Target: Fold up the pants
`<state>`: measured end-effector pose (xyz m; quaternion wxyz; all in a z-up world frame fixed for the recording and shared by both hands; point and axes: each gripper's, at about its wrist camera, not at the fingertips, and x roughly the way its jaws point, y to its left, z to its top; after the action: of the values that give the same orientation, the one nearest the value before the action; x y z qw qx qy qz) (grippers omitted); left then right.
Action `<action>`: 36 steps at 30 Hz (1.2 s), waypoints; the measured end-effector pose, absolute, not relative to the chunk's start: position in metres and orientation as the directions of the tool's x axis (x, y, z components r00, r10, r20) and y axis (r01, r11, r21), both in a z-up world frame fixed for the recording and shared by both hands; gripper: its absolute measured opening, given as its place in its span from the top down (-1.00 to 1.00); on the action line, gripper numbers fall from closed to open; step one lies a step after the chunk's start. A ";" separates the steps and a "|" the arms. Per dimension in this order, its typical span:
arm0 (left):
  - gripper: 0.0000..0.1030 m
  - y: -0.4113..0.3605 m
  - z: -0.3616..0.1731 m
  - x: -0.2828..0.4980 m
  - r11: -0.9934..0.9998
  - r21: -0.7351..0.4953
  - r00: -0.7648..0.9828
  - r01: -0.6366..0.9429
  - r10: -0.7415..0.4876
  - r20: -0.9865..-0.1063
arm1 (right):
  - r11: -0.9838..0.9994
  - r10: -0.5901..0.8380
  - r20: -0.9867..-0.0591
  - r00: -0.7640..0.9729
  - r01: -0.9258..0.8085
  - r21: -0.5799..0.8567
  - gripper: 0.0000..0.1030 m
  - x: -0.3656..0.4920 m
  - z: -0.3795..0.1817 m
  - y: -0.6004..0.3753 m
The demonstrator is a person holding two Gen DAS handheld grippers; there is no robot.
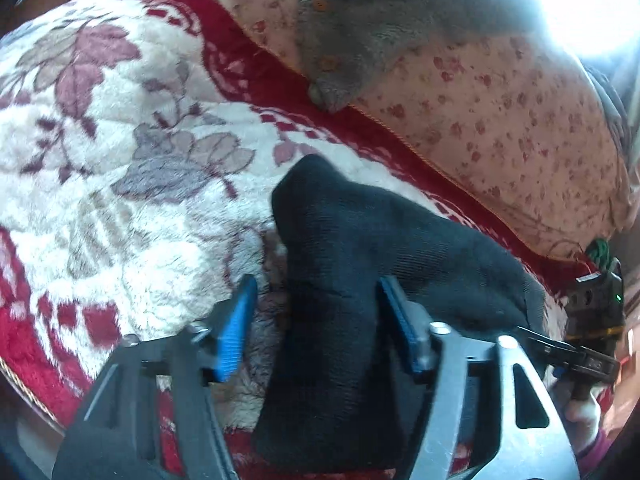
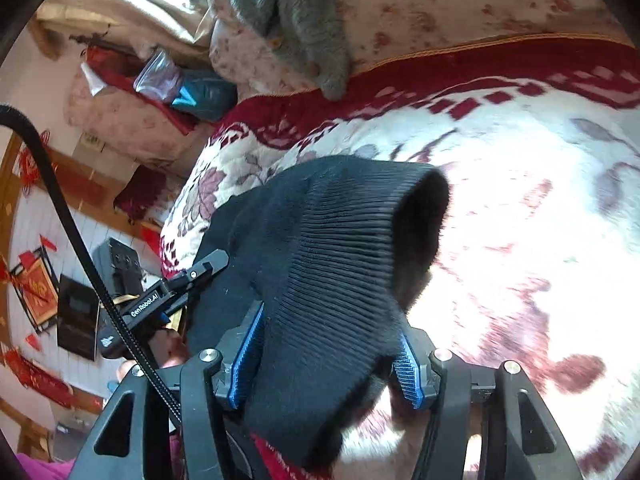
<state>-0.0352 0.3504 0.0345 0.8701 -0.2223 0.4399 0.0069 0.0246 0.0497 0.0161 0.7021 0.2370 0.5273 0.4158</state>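
Note:
The pants are black knit fabric (image 1: 360, 264), bunched on a floral fleece blanket (image 1: 120, 160). My left gripper (image 1: 316, 312) has its blue-padded jaws apart, with a fold of the black fabric lying between them against the right pad; it looks open. In the right wrist view the ribbed hem of the pants (image 2: 340, 240) drapes up over my right gripper (image 2: 328, 344), whose blue pads stand apart on either side of the cloth. The leg opening gapes at upper right. The right gripper (image 1: 580, 356) shows at the left view's right edge, and the left gripper (image 2: 200, 272) at the right view's left.
A grey cat (image 1: 380, 20) lies on a pink flowered quilt (image 1: 500, 120) behind the blanket; it also shows in the right wrist view (image 2: 304, 20). Bags and cushions (image 2: 180, 88) are piled at the far left. The blanket's red border (image 2: 500, 60) runs along its far edge.

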 end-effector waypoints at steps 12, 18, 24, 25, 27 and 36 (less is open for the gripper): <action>-0.26 0.318 0.087 -0.071 0.937 -0.178 0.670 -0.299 0.074 -0.738 | 0.632 0.772 -0.549 0.319 -0.480 0.608 -0.14 -0.002 0.103 0.013; -0.26 0.280 0.104 -0.087 0.950 -0.085 0.703 -0.302 0.161 -0.693 | 0.669 0.731 -0.566 0.382 -0.562 0.486 -0.14 -0.024 0.124 0.044; -0.26 0.261 0.106 -0.096 0.945 -0.076 0.706 -0.319 0.183 -0.684 | 0.670 0.729 -0.556 0.399 -0.579 0.464 -0.14 -0.039 0.121 0.055; -0.26 0.257 0.107 -0.097 0.945 -0.068 0.705 -0.319 0.189 -0.683 | 0.676 0.724 -0.560 0.404 -0.580 0.455 -0.14 -0.042 0.122 0.056; -0.26 0.252 0.108 -0.099 0.944 -0.057 0.705 -0.324 0.201 -0.681 | 0.679 0.720 -0.561 0.409 -0.584 0.445 -0.15 -0.046 0.123 0.056; -0.26 0.243 0.109 -0.104 0.943 -0.053 0.703 -0.327 0.206 -0.681 | 0.676 0.725 -0.561 0.399 -0.571 0.467 -0.16 -0.049 0.119 0.048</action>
<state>-0.1040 0.2427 0.1086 0.9188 -0.0850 0.3570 0.1451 -0.0485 0.0480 0.1190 0.8304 0.1000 0.3851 0.3901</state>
